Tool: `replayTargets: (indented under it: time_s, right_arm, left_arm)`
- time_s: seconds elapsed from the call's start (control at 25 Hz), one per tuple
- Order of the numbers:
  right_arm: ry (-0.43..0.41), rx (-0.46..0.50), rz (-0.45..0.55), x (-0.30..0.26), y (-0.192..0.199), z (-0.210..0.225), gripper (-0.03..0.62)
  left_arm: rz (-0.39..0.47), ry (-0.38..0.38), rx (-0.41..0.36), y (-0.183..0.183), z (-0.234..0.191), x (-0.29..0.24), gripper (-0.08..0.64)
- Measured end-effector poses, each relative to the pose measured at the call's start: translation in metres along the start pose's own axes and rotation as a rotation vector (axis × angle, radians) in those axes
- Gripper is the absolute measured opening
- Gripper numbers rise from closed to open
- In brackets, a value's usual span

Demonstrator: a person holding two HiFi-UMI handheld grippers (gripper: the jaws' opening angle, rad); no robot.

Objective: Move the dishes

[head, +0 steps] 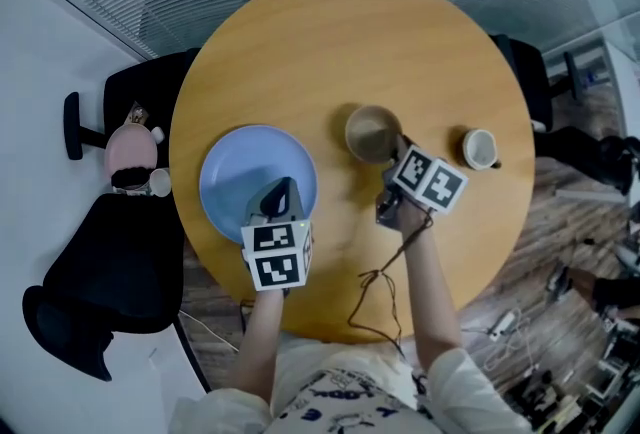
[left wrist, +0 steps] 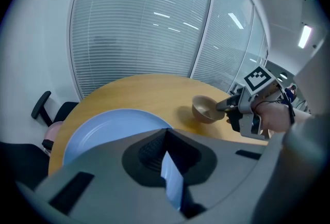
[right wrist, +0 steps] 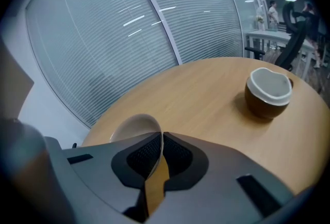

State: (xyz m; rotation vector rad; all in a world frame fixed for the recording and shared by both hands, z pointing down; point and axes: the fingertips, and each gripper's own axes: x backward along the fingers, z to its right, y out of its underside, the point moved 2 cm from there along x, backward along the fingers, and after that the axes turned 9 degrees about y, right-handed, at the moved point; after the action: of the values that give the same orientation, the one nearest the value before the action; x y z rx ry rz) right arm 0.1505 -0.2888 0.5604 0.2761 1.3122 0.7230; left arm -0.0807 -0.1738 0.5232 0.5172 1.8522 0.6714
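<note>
Plate, round, in left claw; tan bowl in right claw.

One blue plate, one tan bowl, one brown cup, one round table; two tongs: left tongs, right tongs.

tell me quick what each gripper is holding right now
Left gripper: shut on the rim of the blue plate.
Right gripper: shut on the rim of the beige bowl.
</note>
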Motion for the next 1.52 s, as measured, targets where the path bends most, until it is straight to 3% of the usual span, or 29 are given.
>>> replayTargets:
  time_s: [0.4,0.88,1.24,1.52]
  right_arm:
    - [0.064,-0.083,-0.019,0.031,0.019,0.057,0.015]
    - [0.097,-0.105,-0.038,0.026,0.041,0.075,0.015]
    - [0.098,-0.062,0.004,0.023,0.041,0.07,0.017]
    - [0.102,0.001,0.1,0.037,0.031,0.072,0.041]
  left_arm:
    - [-0.011,0.05,-0.048,0.0,0.045,0.0,0.002]
    - [-0.021,0.065,-0.06,0.011,0.059,-0.004,0.002]
    - [-0.026,0.052,-0.028,0.018,0.051,0.001,0.002]
    - [0.001,0.045,-0.044,0.011,0.05,0.009,0.002]
